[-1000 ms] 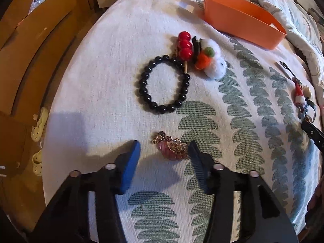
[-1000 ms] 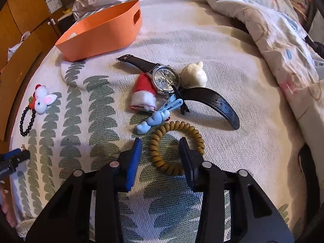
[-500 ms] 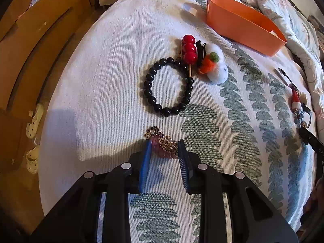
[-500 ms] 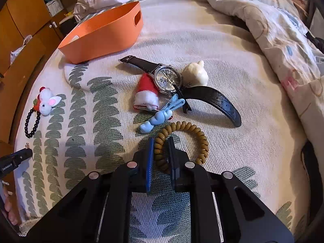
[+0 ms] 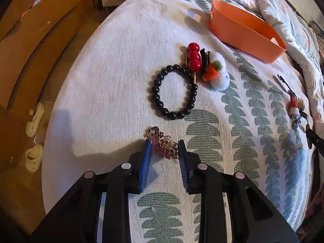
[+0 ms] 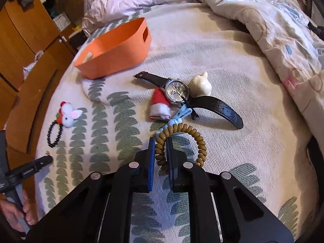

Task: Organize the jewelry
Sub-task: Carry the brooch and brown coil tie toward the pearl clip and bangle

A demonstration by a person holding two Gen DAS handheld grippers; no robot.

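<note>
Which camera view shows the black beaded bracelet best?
The left wrist view: the black beaded bracelet lies near the centre, its whole ring visible. In the right wrist view, it appears small at the left edge, partly under a plush bunny.

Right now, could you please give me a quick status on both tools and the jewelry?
Left tool shut on purple brooch. Right tool shut on brown coil hair tie, partly lifted. Orange bin ahead, path clear.
</note>
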